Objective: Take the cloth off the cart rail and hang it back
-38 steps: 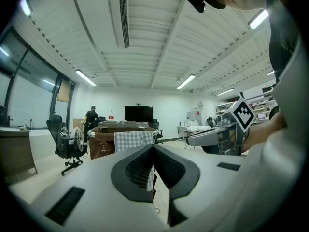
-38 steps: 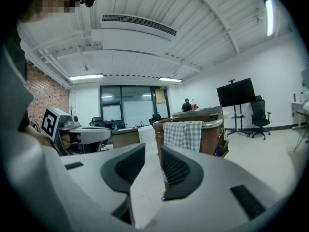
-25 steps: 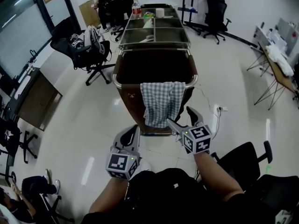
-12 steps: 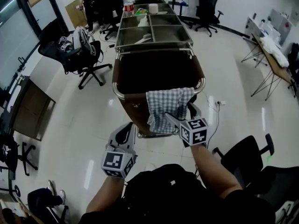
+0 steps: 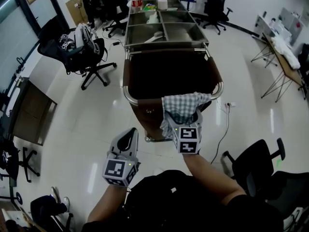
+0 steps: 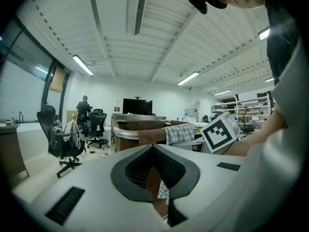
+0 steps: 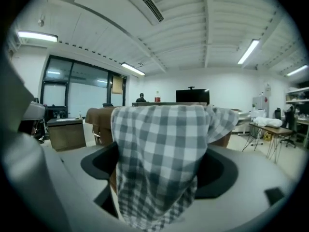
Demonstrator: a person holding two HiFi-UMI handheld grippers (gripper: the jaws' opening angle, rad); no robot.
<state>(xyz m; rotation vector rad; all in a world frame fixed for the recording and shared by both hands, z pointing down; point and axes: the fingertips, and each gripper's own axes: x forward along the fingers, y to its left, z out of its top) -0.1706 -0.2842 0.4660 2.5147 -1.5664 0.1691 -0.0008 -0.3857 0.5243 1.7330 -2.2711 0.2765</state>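
You've stepped in on the cart. Its cloth, draped over the rail dead ahead, now hangs between the jaws of your right gripper, which have just been spreading and aren't pinching it yet. The next move is probably to clamp. Your left gripper sits back and to the left of it, clenched and empty.

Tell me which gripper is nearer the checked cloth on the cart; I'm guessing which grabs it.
Right. The right gripper has the cloth hanging between its jaws, which have just been opening. The left gripper sits apart, to its left.

1 cloth, 1 cart.
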